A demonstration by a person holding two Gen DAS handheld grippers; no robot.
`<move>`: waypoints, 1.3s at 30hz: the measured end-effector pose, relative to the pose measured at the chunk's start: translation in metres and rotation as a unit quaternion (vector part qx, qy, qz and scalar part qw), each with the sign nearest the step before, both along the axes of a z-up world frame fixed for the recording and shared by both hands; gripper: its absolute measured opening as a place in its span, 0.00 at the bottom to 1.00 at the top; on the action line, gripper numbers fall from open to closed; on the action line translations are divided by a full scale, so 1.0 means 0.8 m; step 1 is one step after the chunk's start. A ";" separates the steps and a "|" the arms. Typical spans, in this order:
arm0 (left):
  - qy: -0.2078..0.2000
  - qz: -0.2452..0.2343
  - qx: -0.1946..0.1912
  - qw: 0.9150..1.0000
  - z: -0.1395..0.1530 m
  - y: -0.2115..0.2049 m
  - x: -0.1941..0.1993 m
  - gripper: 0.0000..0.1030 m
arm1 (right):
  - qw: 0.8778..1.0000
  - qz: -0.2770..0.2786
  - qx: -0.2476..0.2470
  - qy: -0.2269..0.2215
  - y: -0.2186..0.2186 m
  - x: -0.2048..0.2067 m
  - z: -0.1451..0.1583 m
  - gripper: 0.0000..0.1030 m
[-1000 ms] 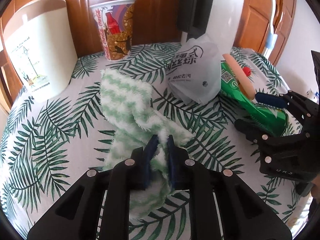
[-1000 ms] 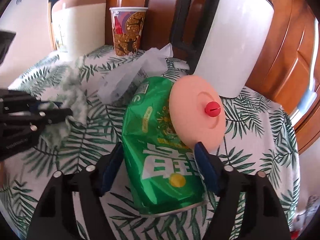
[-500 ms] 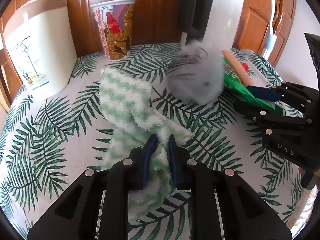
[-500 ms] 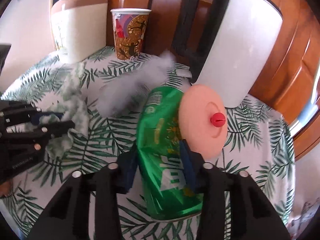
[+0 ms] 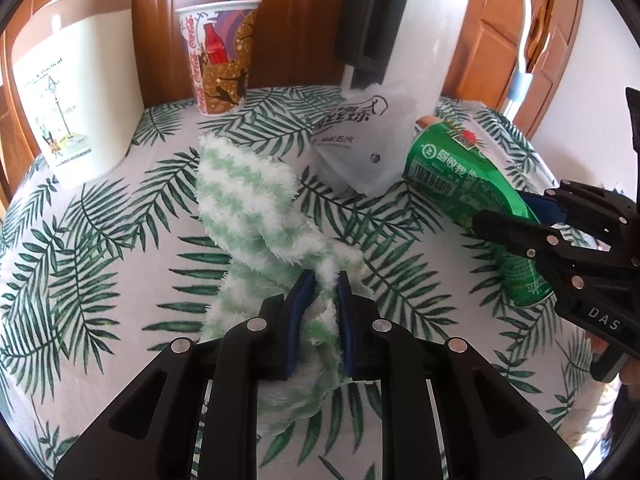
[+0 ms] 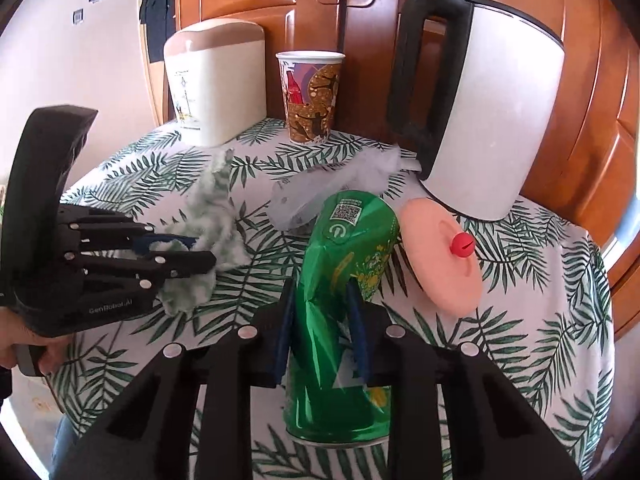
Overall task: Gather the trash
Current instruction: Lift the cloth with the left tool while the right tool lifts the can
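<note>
Two hand-held grippers work over a round worktop covered in a white cloth printed with green palm leaves. From the left wrist view, the left hand-held gripper at 6 o'clock is clamped on a fluffy green-and-white striped cloth, whose free end trails toward 12 o'clock across the middle of the worktop. The right hand-held gripper has its blue pads pressed into a crushed green foil snack bag, denting its sides; in the left wrist view that bag sits at 3 o'clock. Just beside the bag, toward 1 o'clock, lies a crumpled translucent white plastic bag with dark print, touching the base of a white electric kettle with a black handle. A round peach-coloured lid with a red knob leans beside the snack bag. A printed paper cola cup stands at 11 o'clock, and a cream lidded bin at 10 o'clock.
</note>
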State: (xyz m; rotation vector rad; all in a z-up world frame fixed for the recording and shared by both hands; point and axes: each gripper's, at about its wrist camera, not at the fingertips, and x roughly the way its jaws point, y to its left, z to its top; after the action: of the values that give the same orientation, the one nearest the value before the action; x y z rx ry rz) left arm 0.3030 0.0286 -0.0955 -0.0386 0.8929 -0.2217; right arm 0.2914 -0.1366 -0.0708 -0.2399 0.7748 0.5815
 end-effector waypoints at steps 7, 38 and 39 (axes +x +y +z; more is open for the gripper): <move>0.000 -0.001 0.010 1.000 -0.002 -0.005 -0.001 0.17 | 1.000 -0.013 -0.026 0.007 0.006 0.016 -0.002 0.24; -0.067 -0.032 0.004 0.997 0.042 -0.051 -0.190 0.14 | 0.997 -0.018 -0.017 -0.077 -0.012 -0.171 0.037 0.20; -0.067 -0.034 0.003 0.997 0.042 -0.053 -0.196 0.14 | 0.997 -0.017 -0.016 -0.077 -0.012 -0.179 0.036 0.20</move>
State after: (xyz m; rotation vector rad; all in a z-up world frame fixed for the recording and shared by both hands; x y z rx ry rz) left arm 0.1461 -0.0135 -0.0619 0.0113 0.7618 -0.2812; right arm 0.1486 -0.1463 -0.0416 -0.2979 0.6382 0.5131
